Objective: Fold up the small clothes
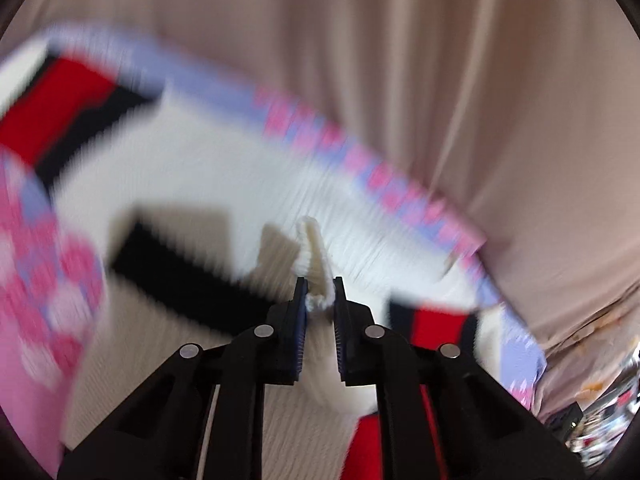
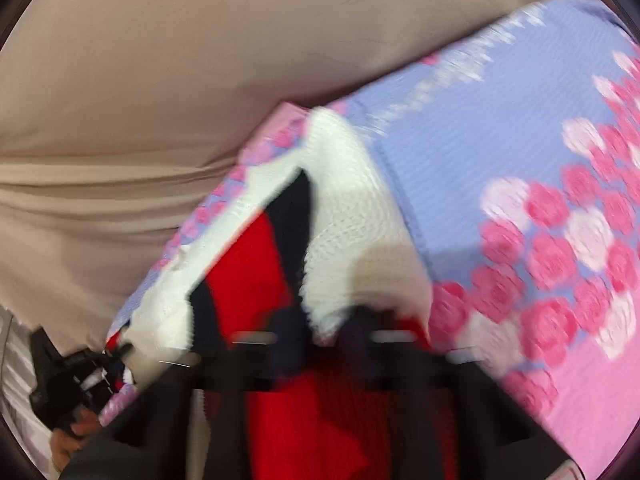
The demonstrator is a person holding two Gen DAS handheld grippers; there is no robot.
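Where blur allows: left jaws pinching white knit point(image 1: 320, 264), right's state unclear; rose-print mat point(image 2: 520, 160), beige curtain point(image 1: 480, 80).

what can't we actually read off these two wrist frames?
- Right gripper, right wrist view: motion blur smears the fingers; open or shut unreadable.
- Knit garment, both views: sweater or vest unclear; the frame edges and the left gripper cut off its outline.
- Floral cloth under it: pattern smeared, extent cut by the edges.
- Clutter at lower right, left wrist view: too small to identify.
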